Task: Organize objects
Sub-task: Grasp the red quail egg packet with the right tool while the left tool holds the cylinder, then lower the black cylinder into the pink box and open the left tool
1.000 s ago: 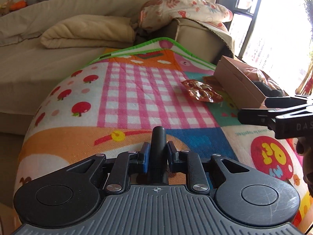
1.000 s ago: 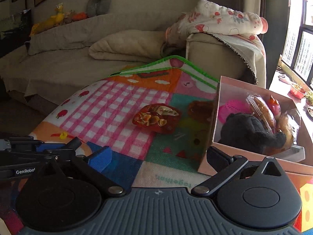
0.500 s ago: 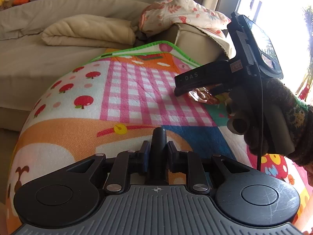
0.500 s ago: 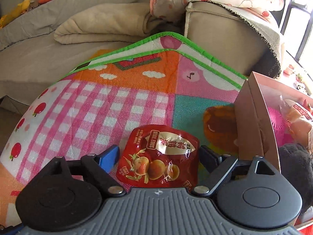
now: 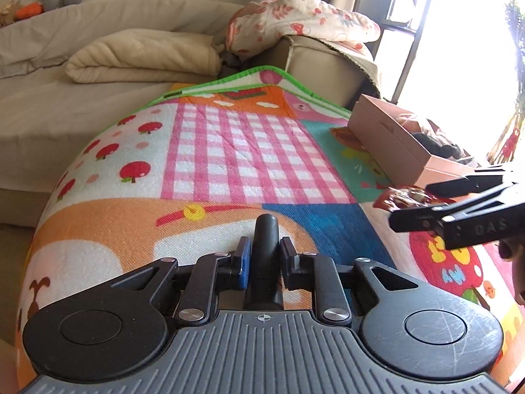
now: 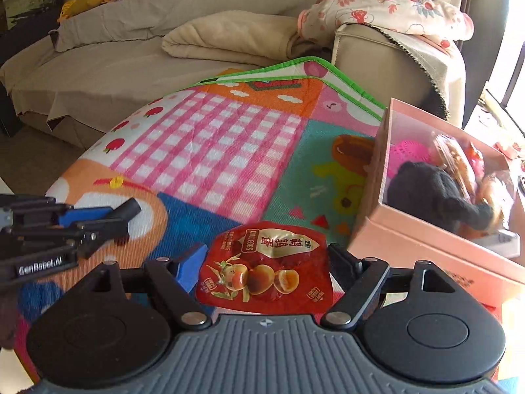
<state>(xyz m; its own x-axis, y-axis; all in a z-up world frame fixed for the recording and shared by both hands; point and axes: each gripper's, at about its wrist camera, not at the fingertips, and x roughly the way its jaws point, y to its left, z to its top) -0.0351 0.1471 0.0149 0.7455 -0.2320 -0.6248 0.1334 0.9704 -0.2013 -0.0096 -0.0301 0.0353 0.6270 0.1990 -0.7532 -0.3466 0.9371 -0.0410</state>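
Pouch lifted from mat, box not yet reached.
Left gripper (image 5: 264, 261) kept clamped on black rod (image 5: 266, 239); right gripper (image 6: 266, 256) closed onto red pouch (image 6: 265, 271), now carried above mat (image 6: 210, 151), left of pink box (image 6: 423, 229).

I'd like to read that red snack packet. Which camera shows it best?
The right wrist view: the packet lies face-up between the right gripper's fingers, print and egg picture clear. The left wrist view shows only a red sliver behind those fingers.
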